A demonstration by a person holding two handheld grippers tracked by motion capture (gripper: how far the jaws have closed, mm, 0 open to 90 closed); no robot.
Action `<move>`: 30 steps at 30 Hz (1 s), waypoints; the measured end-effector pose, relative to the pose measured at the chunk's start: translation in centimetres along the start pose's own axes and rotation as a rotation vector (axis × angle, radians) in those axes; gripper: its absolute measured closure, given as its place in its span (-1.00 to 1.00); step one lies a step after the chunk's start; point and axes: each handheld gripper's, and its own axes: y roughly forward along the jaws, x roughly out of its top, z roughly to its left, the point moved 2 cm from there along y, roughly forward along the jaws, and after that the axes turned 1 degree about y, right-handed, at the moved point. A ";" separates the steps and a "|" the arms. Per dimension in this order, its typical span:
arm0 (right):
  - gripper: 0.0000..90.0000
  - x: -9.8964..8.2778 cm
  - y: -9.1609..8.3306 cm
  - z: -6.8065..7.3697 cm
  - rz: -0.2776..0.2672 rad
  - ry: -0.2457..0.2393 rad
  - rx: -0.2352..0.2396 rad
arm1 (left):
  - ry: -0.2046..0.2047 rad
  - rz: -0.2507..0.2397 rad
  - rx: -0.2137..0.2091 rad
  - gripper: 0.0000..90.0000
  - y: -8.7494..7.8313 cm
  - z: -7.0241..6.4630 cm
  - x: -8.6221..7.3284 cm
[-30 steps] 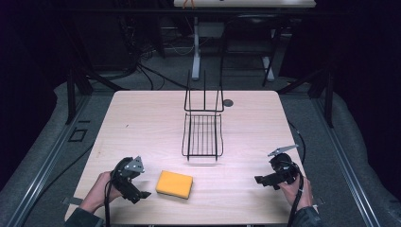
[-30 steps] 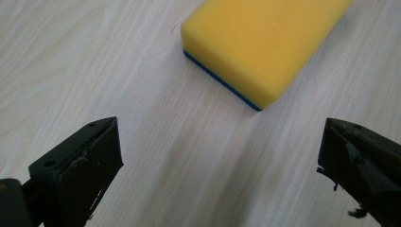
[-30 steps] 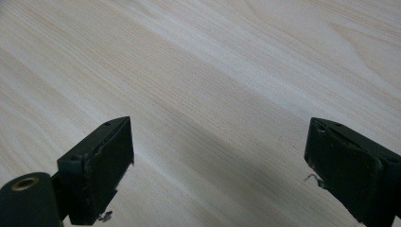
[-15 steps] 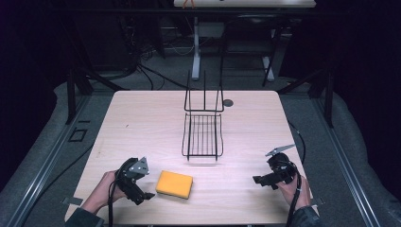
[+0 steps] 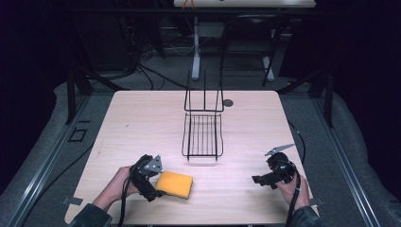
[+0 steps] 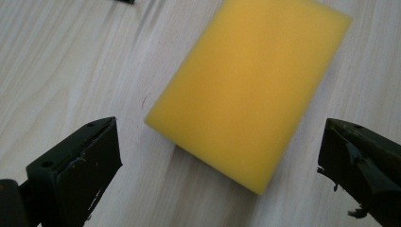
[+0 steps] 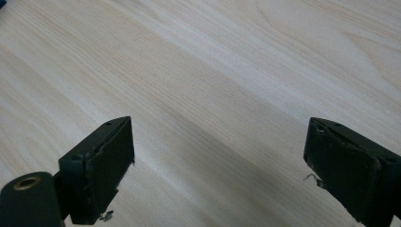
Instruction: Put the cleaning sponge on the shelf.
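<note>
Left gripper [image 5: 153, 189] has crept right up to the yellow sponge [image 5: 175, 184] since a second ago.

Its jaws gape wide with the sponge lying flat between them on the counter [image 5: 142, 123], unheld; the sponge's top edge is cut off in the left gripper view. Right gripper [image 5: 259, 179] is wide open too, over bare wood. Wire rack [image 5: 203, 135] sits mid-counter.

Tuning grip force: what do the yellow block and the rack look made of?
Yellow block: likely foam sponge, with a matte, faintly pitted face and soft rounded edges. Rack: thin black wire, probably coated metal; the finish can't be told. Left gripper is open around the block.
</note>
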 end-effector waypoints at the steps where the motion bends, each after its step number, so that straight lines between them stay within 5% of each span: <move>1: -0.80 0.0 0.0 0.0 0.000 0.000 0.000 | 0.003 0.000 0.000 -1.00 0.1 0.0 0.1; 14: -0.79 -0.1 0.2 0.0 0.003 -0.003 0.009 | 0.016 0.007 -0.059 -1.00 2.1 0.0 1.0; 30: -0.80 -0.1 0.2 0.0 0.007 0.004 0.023 | -0.032 0.021 -0.001 -0.71 2.1 -0.4 1.2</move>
